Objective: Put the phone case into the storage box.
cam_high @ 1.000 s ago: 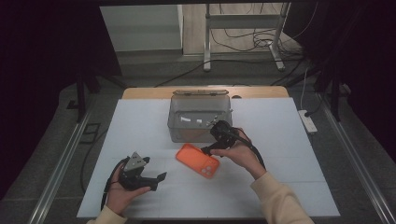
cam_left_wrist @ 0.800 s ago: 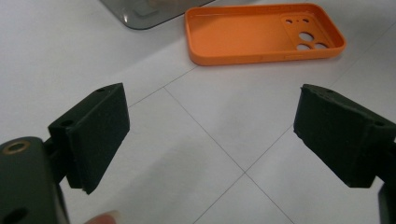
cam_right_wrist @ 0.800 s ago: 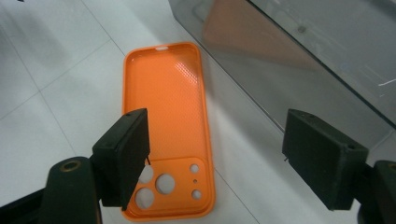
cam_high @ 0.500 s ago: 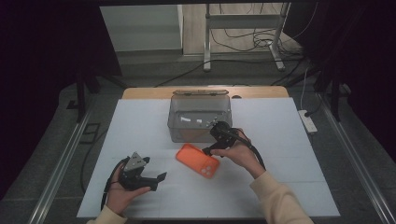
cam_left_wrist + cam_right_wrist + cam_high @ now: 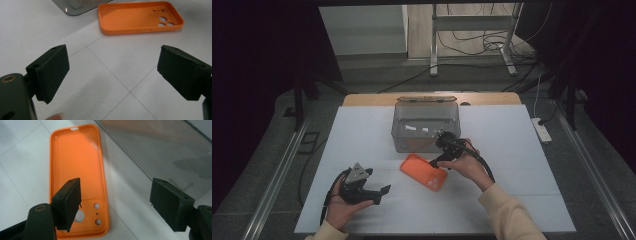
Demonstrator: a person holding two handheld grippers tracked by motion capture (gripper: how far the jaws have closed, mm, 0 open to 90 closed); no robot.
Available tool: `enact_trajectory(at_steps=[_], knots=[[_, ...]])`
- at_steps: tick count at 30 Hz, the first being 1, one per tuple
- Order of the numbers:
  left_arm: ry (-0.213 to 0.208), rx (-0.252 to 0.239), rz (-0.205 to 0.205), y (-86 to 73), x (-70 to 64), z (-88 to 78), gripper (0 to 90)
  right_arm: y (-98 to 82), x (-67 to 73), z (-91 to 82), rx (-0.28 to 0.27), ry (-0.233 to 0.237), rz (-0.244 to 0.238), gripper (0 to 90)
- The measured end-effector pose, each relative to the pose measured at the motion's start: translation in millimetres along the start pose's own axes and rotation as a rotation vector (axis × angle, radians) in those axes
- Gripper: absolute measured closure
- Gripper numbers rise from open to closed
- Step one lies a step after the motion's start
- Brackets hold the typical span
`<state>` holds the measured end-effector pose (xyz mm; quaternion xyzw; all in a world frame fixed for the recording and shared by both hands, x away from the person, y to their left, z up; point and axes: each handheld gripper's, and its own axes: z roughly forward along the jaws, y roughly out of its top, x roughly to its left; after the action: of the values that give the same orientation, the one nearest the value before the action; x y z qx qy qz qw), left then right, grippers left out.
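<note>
An orange phone case lies inside-up on the white table, just in front of a clear grey box. My right gripper hovers over the case's right end, open, beside the box's front wall. In the right gripper view the case lies under the left jaw with its camera holes nearest, and the right gripper holds nothing. My left gripper rests open near the front left of the table. In the left gripper view its jaws stand wide apart, with the case farther off.
The box wall rises close on the right of my right gripper. A corner of the box sits beyond the left gripper. White table spreads to both sides. A power strip lies off its right edge.
</note>
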<state>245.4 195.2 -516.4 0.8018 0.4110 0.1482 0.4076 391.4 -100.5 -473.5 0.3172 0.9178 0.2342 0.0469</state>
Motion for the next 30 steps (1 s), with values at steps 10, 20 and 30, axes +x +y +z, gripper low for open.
enact_trajectory(at_steps=[10, 20, 30], knots=[[-0.002, 0.007, 0.005, -0.1, 0.0, 0.7, 10.8, -0.4, -1.1, 8.3, 0.026, -0.002, 0.002, 25.9], [-0.003, 0.001, 0.003, 0.3, -1.1, 1.3, 10.8, 0.8, -0.9, 14.2, 0.041, -0.007, -0.002, 26.3], [-0.003, 0.001, 0.002, 0.3, -1.2, 0.9, 10.8, 1.1, -2.0, 17.2, 0.048, -0.01, 0.002, 26.5]])
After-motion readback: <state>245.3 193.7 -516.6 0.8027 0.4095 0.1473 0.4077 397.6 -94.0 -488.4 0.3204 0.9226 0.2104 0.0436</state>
